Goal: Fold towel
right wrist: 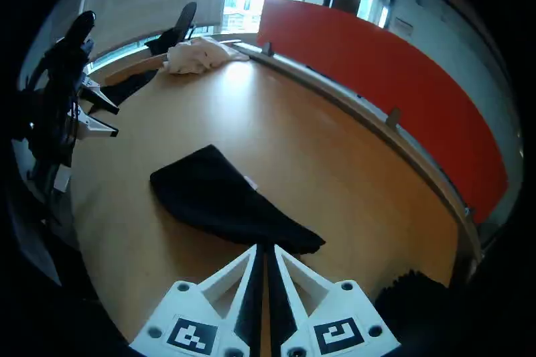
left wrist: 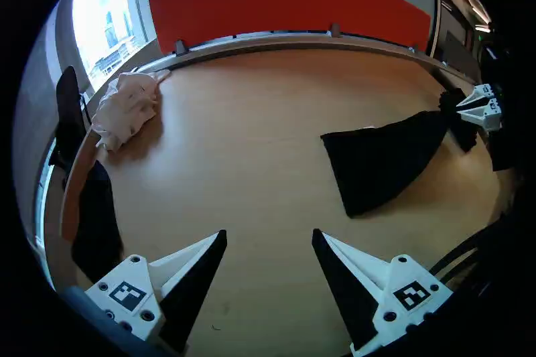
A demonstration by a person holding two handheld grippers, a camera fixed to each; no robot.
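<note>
A black towel (left wrist: 382, 163) lies partly folded on the wooden table (left wrist: 254, 129), drawn up to a point at its far right corner. My right gripper (left wrist: 462, 106) is shut on that corner. In the right gripper view the same towel (right wrist: 214, 199) spreads out from the closed fingertips of my right gripper (right wrist: 266, 250). My left gripper (left wrist: 268, 236) stands open above bare table, well to the left of the towel, with nothing between its fingers. The right gripper view has it as the left gripper (right wrist: 118, 122) at the table's far side, held by a dark-sleeved hand.
A crumpled pale cloth (left wrist: 127, 106) lies at the table's far left corner, and appears again as the pale cloth (right wrist: 197, 55). A red divider panel (left wrist: 288, 2) runs along the back edge. A black chair (left wrist: 70, 109) and a dark garment (left wrist: 97, 216) sit at the left edge.
</note>
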